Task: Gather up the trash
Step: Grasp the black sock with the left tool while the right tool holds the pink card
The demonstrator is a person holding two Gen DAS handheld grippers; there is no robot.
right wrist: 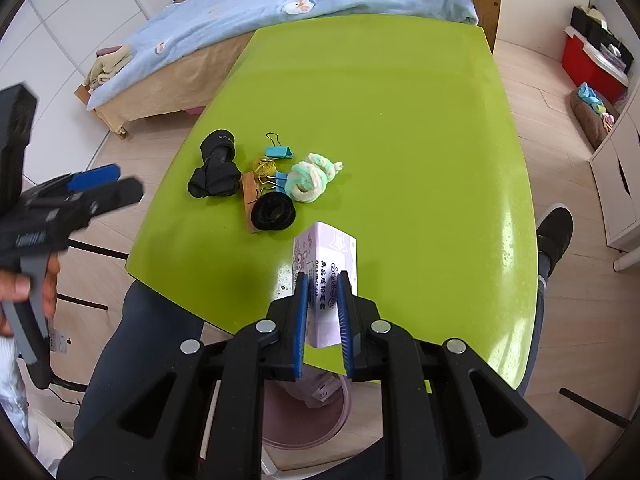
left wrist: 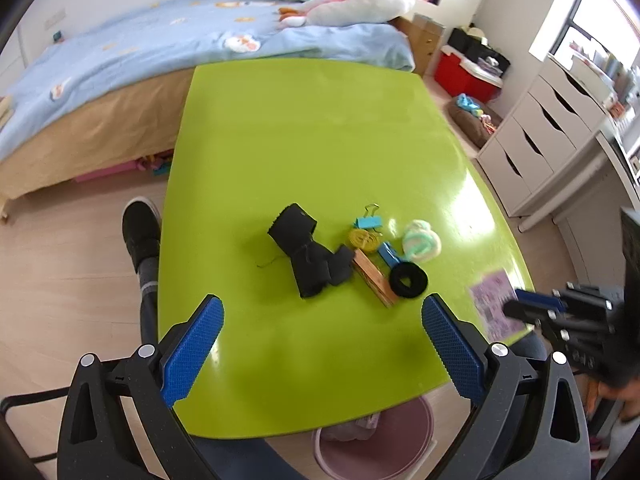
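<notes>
My right gripper (right wrist: pixel 323 280) is clamped on a pale purple printed packet (right wrist: pixel 326 264), holding it above the near edge of the green table (right wrist: pixel 380 120), with a pink bin (right wrist: pixel 308 420) on the floor directly beneath. My left gripper (left wrist: pixel 322 312) hangs with its jaws spread wide, holding nothing. In my left view, at 12 o'clock from that gripper, lies a cluster: black cloth (left wrist: pixel 308 252), a blue clip (left wrist: pixel 368 222), a black ring (left wrist: pixel 408 281) and a green-white fluffy piece (left wrist: pixel 420 242).
</notes>
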